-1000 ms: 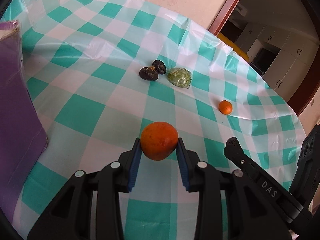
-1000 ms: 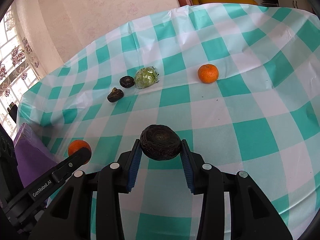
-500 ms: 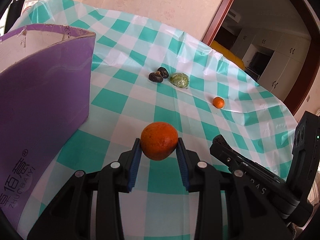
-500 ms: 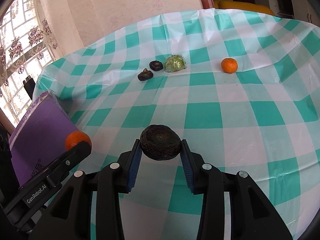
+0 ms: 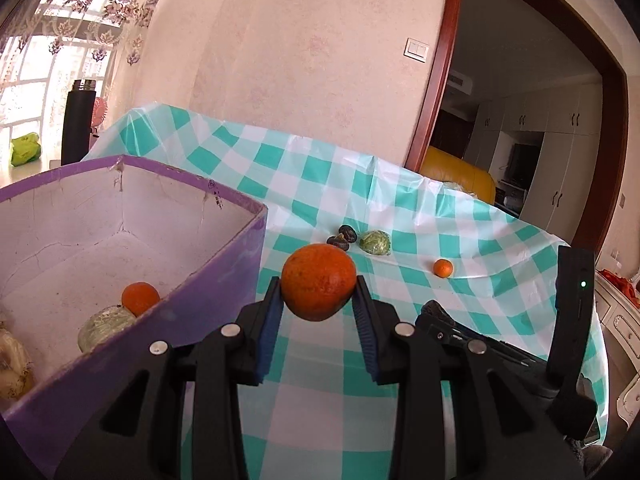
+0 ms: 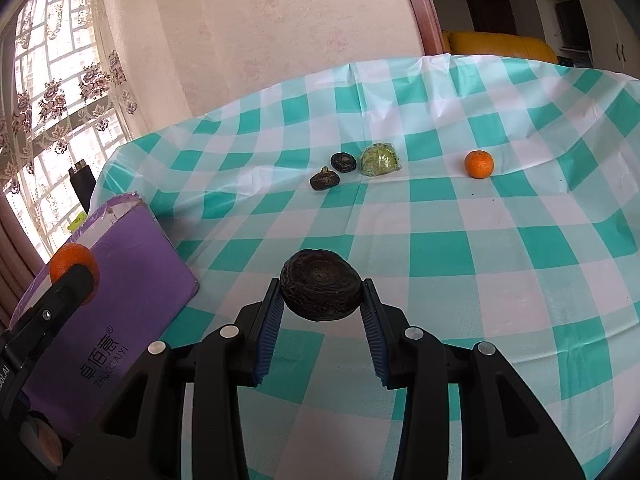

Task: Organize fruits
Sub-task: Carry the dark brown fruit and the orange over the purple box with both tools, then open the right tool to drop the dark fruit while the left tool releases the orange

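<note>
2 jaws clamped, left gripper (image 5: 318, 306) on orange (image 5: 318, 280), right gripper (image 6: 322, 312) on dark fruit (image 6: 321, 289)

The desk (image 6: 440, 248) wore a teal-and-white checked cloth (image 6: 520, 216). On it sat a purple box (image 6: 132, 264), two dark fruits (image 6: 325, 180) (image 6: 343, 161) just beside a green one (image 6: 379, 160), and a small orange (image 6: 479, 164) apart.

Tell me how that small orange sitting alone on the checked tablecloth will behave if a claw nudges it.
The small orange looks round, so it would probably roll. The tablecloth looks smooth and glossy, so little would likely slow it. It stands apart from the other produce, so it could travel freely.
</note>
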Demonstrator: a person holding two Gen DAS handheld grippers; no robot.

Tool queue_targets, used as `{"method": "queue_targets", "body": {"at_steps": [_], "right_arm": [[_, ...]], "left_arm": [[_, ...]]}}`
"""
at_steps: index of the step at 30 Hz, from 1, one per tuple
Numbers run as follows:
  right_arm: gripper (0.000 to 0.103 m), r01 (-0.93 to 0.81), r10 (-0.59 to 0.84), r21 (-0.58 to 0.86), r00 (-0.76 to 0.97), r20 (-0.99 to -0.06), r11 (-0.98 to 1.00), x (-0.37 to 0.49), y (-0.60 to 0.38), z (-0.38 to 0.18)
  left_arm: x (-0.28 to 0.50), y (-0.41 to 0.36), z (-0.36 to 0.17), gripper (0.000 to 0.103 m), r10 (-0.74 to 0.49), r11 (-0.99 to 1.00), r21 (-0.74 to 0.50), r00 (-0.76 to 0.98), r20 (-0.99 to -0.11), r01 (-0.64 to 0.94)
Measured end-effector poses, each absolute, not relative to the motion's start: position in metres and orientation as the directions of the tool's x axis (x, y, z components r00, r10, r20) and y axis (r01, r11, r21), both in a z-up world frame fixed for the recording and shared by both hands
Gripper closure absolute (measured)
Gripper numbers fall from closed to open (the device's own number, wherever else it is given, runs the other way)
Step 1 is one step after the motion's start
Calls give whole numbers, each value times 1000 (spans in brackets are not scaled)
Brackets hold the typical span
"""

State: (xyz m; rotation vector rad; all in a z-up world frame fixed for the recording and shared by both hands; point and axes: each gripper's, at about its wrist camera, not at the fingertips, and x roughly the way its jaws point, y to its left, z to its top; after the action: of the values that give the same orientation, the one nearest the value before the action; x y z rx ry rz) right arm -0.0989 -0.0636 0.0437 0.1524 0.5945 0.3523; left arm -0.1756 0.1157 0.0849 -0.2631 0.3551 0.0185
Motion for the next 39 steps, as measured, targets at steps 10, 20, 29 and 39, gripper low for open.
{"method": "queue_targets", "body": {"at_steps": [10, 20, 29, 39], "right_arm": [[64, -442, 494, 224, 740, -456, 869, -123, -5, 81], [64, -585, 583, 143, 690, -429, 798, -139, 67, 108], [64, -681, 601, 34, 621, -503, 732, -141, 133, 119], [64, -747, 479, -159, 558, -677, 646, -146, 193, 87]], "left_arm": [[-230, 166, 127, 67, 121, 956, -231, 962, -243, -179], [-259, 244, 123, 67, 245, 869, -344, 913, -325, -355], [-271, 269, 117, 67, 290, 814, -366, 861, -417, -451], [-258, 287, 108, 67, 305, 797, -269, 744, -594, -541]]}}
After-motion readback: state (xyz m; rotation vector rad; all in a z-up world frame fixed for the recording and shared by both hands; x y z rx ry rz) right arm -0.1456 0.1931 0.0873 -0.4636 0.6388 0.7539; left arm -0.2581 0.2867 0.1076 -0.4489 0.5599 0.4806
